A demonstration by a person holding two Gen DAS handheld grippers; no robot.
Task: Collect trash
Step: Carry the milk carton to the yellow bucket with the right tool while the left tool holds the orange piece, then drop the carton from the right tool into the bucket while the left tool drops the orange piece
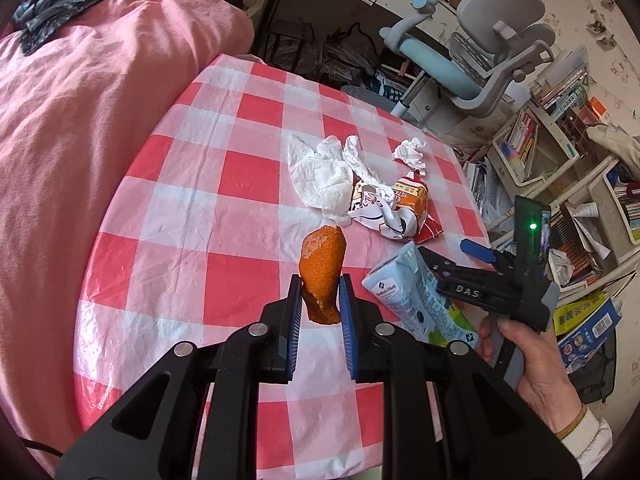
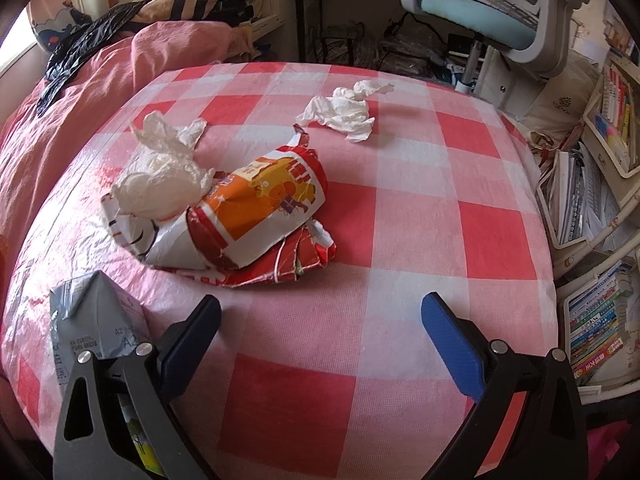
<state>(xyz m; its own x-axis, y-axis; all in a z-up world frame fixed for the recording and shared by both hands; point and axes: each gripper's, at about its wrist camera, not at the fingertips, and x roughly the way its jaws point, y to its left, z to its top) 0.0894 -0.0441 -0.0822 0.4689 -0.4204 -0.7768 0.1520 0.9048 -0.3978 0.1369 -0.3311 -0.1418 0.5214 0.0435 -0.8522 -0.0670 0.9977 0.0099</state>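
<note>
My left gripper point(image 1: 320, 300) is shut on a piece of orange peel point(image 1: 323, 270) and holds it above the red-and-white checked table point(image 1: 192, 216). My right gripper point(image 2: 320, 316) is open and empty, low over the table's near part; it also shows in the left wrist view point(image 1: 456, 254). A light blue milk carton point(image 1: 408, 294) lies beside it, and shows in the right wrist view point(image 2: 96, 316) by my left finger. A crumpled orange-and-red snack bag point(image 2: 248, 216) lies ahead, with a white tissue wad point(image 2: 160, 176) on it. Another crumpled tissue point(image 2: 344, 112) lies farther back.
A pink quilt point(image 1: 80, 120) with a black plastic bag point(image 1: 60, 0) on it borders the table's left. A grey-and-blue desk chair point(image 1: 472, 56) stands behind the table. Bookshelves point(image 2: 600, 240) crowd the right side.
</note>
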